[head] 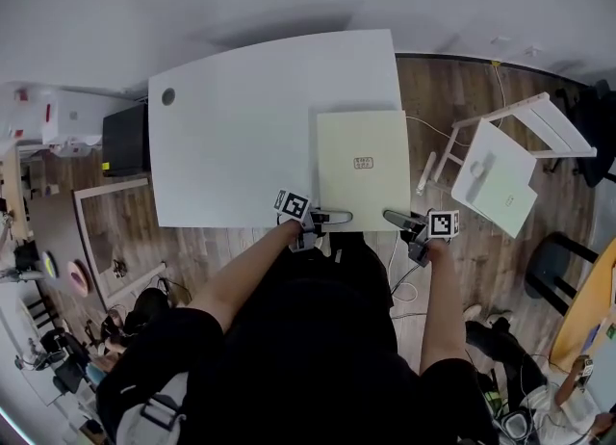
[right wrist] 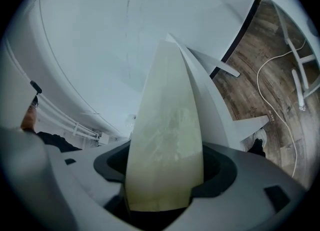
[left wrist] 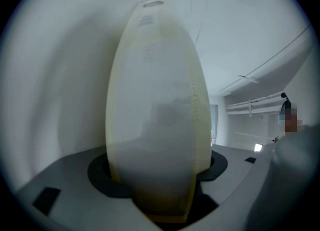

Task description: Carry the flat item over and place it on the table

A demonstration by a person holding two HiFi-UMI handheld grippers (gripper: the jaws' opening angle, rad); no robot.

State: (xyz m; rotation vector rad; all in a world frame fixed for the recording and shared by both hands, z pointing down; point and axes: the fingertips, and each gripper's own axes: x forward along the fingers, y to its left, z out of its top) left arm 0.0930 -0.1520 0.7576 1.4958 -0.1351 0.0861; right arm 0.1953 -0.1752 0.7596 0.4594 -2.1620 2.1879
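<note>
A pale cream flat square board with a small label in its middle lies over the right front part of the white table; its near edge reaches the table's front edge. My left gripper holds the board's near left corner and my right gripper its near right corner. In the left gripper view the board runs edge-on out of the jaws, which are shut on it. The right gripper view shows the same board clamped in the jaws, with the table's corner beside it.
A white folding chair stands on the wood floor right of the table, with a cable trailing near it. A black box and a framed panel sit left of the table. The tabletop has a round cable hole.
</note>
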